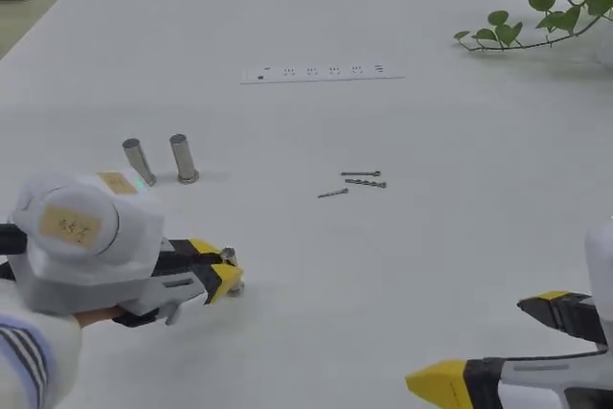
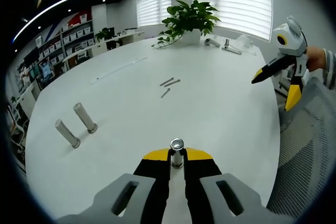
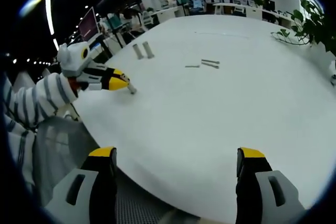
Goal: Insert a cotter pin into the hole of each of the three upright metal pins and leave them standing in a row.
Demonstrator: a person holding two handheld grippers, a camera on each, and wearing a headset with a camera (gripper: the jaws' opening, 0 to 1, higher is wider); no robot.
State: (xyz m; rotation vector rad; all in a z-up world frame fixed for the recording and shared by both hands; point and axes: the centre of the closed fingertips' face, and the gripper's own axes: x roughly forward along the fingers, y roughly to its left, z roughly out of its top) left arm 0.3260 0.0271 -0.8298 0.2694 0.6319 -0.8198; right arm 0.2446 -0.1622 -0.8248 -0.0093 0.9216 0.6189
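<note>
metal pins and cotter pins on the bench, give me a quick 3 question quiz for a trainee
1. True or false: the right gripper is open and holds nothing.
2. How many cotter pins lie loose on the table? A) two B) three C) five
3. Fill in: the left gripper is shut on a ____.

Key: 1 true. 2 B. 3 metal pin.
</note>
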